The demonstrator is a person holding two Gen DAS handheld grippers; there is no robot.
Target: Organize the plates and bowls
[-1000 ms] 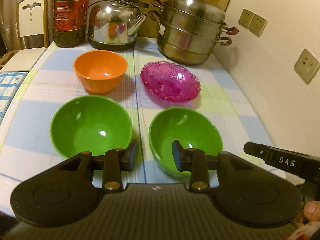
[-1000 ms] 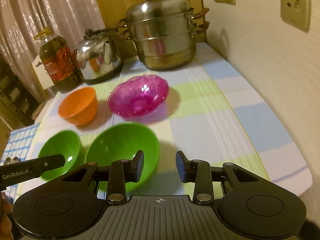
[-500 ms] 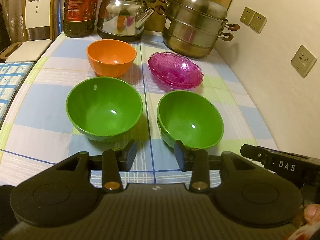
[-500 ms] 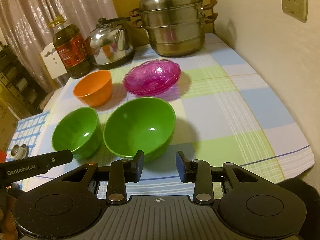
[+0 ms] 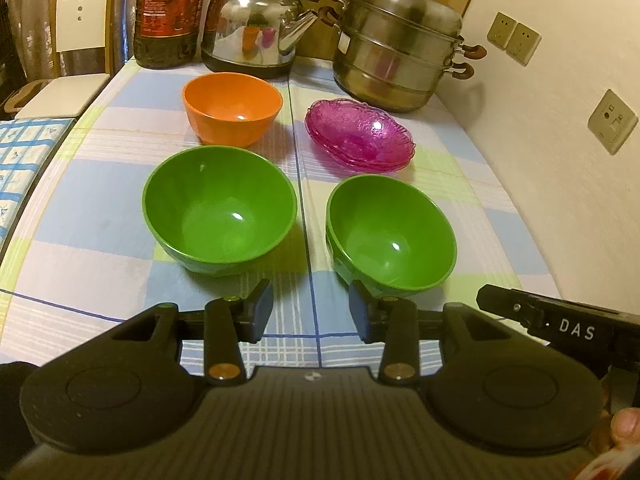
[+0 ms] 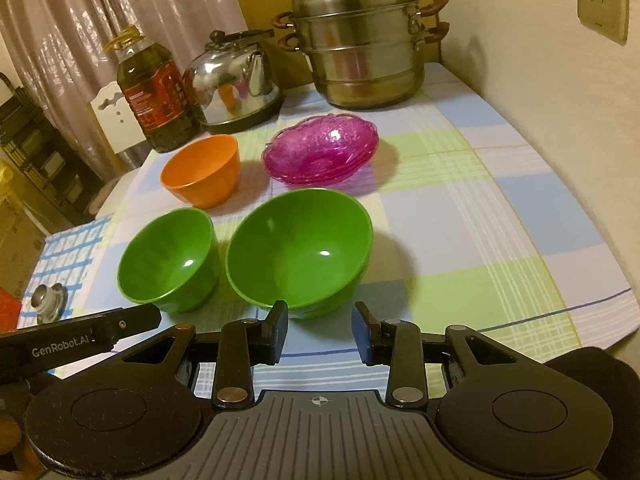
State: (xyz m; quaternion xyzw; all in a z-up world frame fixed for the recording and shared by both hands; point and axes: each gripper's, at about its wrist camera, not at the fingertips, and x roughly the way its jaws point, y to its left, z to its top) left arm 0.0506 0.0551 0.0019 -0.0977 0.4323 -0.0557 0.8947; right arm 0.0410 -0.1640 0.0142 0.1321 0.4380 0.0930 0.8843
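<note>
Two green bowls stand side by side on the checked tablecloth: the left one (image 5: 220,208) (image 6: 168,260) and the right one (image 5: 390,236) (image 6: 298,248). Behind them stand an orange bowl (image 5: 232,106) (image 6: 202,168) and a stack of pink glass plates (image 5: 360,134) (image 6: 322,148). My left gripper (image 5: 310,310) is open and empty, just in front of the gap between the green bowls. My right gripper (image 6: 322,330) is open and empty, just in front of the right green bowl.
A steel steamer pot (image 5: 396,48) (image 6: 356,40), a steel kettle (image 5: 256,36) (image 6: 236,80) and an oil bottle (image 5: 170,12) (image 6: 154,96) stand along the table's back. A wall with sockets (image 5: 612,120) runs along the right. A white chair (image 5: 76,48) stands at left.
Both grippers have pulled back from the bowls and risen, so the bowls now lie farther ahead. The jaws stay open. No bowl or plate has moved.
</note>
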